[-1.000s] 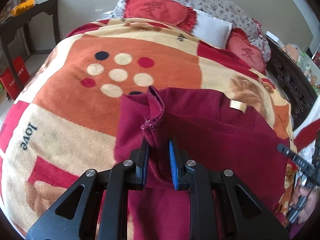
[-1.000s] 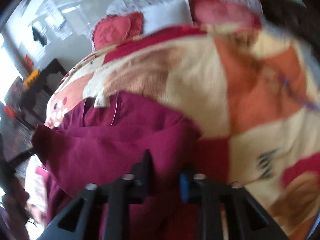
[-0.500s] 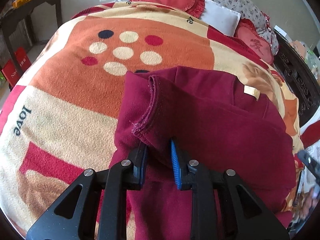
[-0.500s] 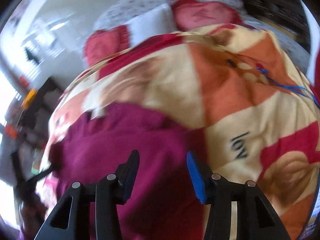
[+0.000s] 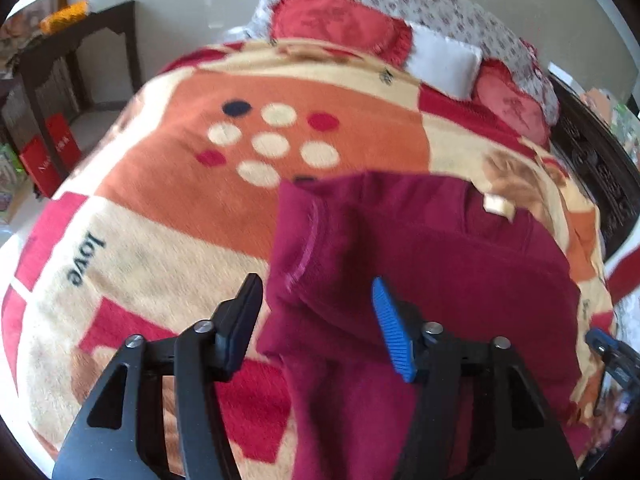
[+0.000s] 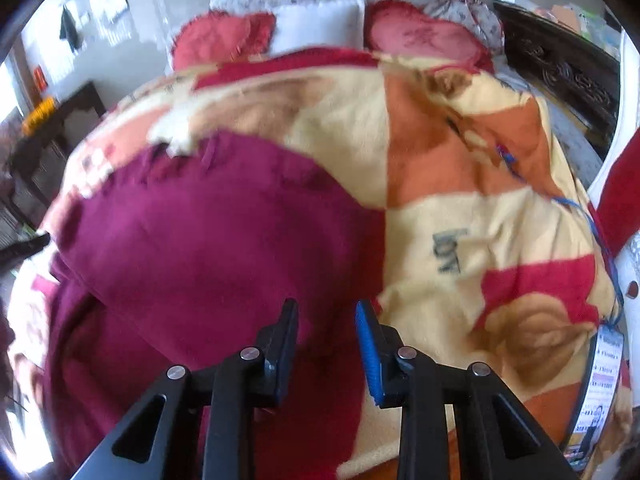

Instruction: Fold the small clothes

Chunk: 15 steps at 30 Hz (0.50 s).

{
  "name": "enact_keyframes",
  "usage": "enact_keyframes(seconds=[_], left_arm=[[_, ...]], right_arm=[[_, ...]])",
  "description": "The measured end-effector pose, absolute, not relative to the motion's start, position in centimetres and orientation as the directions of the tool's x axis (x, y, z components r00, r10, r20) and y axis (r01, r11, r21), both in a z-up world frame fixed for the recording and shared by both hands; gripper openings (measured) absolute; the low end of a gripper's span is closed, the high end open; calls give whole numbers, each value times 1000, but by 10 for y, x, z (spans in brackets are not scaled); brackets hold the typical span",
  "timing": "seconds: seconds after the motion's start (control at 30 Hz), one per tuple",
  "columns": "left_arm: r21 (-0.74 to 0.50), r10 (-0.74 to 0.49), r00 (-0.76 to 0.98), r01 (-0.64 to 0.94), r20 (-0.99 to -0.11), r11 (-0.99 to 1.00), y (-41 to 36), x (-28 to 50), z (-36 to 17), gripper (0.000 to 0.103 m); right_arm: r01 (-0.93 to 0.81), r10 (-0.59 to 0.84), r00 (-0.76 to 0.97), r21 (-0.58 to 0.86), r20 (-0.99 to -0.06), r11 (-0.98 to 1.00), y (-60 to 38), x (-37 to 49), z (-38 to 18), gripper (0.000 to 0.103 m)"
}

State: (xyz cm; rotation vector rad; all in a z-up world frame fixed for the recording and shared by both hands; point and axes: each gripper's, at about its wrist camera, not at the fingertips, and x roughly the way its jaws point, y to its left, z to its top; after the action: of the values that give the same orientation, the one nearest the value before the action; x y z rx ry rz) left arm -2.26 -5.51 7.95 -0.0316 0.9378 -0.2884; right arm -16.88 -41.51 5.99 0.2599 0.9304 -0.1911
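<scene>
A dark red small garment lies folded over on the patterned blanket; a pale label shows near its far edge. My left gripper is open, its jaws standing either side of the garment's folded left edge without holding it. In the right wrist view the same garment fills the left half, and my right gripper is open above its right edge, holding nothing.
The bed's blanket is orange, cream and red. Red heart cushions and a white pillow lie at the head. A dark side table stands at left. A dark carved bed frame runs along the right.
Both grippers have opened and let go of the garment. The raised sleeve fold that the left gripper held now lies down flat on the garment. The right gripper has pulled back.
</scene>
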Motion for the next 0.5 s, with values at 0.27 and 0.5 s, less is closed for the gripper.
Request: enact_keyframes(seconds=[0.27,0.5], left_arm=[[-69,-175,502,223,-847,972,-76,1,46,58],[-45,-156,503,227,-850,973,-79,1,34,59]], right_arm=[[258,-64,536,91,-842,962,-400,-120,34,30],[276,-50,546,123,-836,953,-410,-118,34,35]])
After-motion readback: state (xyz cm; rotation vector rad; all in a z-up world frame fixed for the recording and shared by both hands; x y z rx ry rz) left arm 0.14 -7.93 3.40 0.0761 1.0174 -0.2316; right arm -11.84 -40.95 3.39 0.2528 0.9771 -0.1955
